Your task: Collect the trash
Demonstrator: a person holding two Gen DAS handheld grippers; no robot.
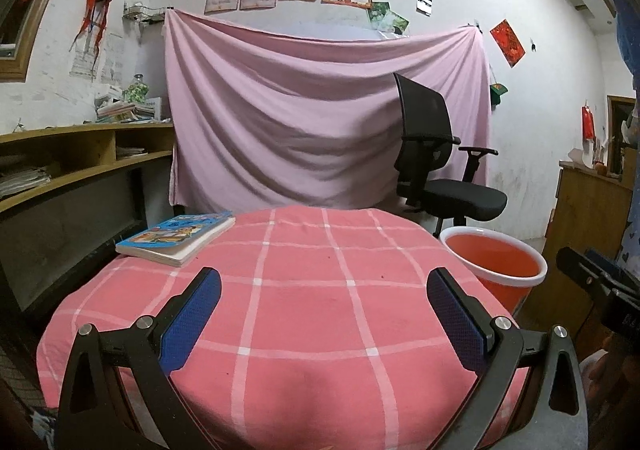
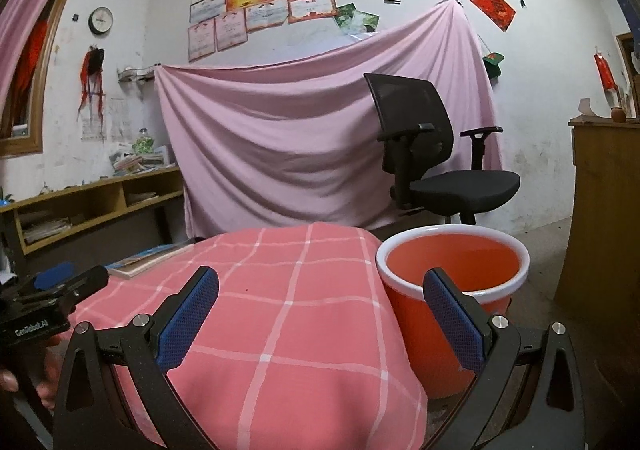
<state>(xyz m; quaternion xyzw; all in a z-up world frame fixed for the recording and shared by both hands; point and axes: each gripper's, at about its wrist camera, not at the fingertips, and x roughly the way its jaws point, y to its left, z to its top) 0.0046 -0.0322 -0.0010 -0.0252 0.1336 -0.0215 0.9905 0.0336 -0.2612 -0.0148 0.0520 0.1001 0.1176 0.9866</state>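
- Left gripper (image 1: 324,282) hangs over the pink checked table (image 1: 304,270), fingers apart, holding nothing.
- Right gripper (image 2: 320,282) likewise gapes, fingers apart.
- Orange bin (image 2: 452,262) stands just beside the table's right edge.
- Book (image 1: 176,236) lies at the far-left corner.

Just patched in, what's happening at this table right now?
A person holds both grippers over a table covered in a pink checked cloth. The left gripper and right gripper are both open and hold nothing. An orange bin stands beside the table on the right, and nothing shows in the part of its inside in view. A book lies at the table's far left. No trash is visible on the cloth.
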